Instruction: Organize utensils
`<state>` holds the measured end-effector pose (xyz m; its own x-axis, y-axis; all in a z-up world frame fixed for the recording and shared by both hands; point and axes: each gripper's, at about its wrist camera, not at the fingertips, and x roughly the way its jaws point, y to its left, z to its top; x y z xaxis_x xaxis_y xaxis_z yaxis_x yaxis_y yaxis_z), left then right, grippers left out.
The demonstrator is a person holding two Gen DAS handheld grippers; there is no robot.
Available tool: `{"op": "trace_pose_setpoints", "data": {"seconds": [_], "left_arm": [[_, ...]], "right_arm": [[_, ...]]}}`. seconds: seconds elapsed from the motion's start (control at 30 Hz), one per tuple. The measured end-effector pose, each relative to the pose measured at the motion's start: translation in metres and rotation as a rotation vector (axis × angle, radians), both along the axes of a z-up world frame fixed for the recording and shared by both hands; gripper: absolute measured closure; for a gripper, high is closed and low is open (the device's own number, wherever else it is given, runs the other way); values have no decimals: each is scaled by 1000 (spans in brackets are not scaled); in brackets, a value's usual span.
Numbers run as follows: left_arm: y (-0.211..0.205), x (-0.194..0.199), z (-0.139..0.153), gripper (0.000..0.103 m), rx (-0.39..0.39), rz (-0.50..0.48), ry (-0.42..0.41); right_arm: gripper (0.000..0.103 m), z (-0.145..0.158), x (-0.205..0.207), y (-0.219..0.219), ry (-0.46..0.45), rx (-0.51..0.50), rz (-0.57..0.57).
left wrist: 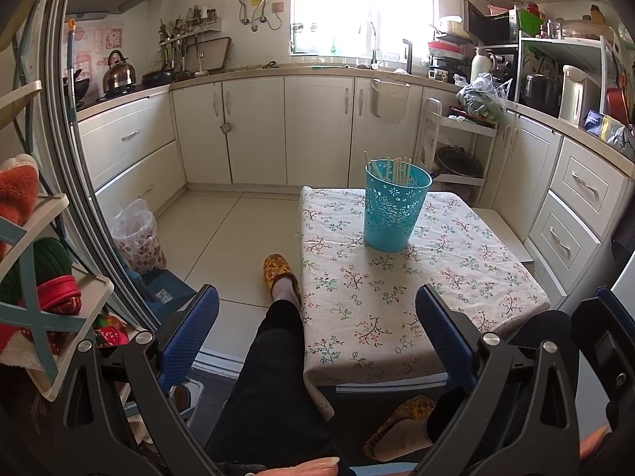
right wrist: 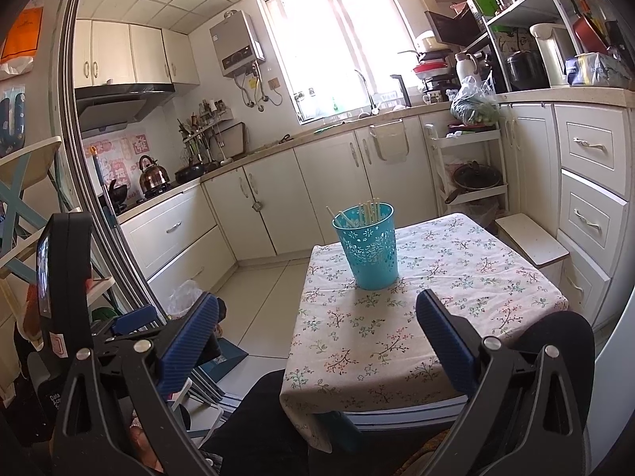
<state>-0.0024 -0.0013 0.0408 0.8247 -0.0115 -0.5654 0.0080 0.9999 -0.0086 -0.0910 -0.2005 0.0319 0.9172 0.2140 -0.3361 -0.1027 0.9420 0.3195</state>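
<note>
Chopsticks [left wrist: 393, 168] — pale, about eight, too bunched to count exactly — stand upright in one teal cutout bin [left wrist: 395, 208] at the far middle of my floral-clothed table [left wrist: 496, 277]. My left gripper [left wrist: 317, 333] and right gripper [right wrist: 317, 333] both gape wide, holding nothing, well short of the bin.

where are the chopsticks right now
The chopsticks stand upright inside the teal basket, which sits toward the far end of the floral tablecloth, ahead of both open tongs in each wrist view.
</note>
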Motion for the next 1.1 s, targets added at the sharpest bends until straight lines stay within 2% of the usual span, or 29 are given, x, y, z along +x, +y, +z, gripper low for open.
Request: {"op": "trace_pose_setpoints", "data": {"seconds": [1.1], "left_arm": [[-3, 1, 0, 8, 6, -9, 4]], "right_arm": [[7, 2, -2, -1, -7, 2, -4]]}}
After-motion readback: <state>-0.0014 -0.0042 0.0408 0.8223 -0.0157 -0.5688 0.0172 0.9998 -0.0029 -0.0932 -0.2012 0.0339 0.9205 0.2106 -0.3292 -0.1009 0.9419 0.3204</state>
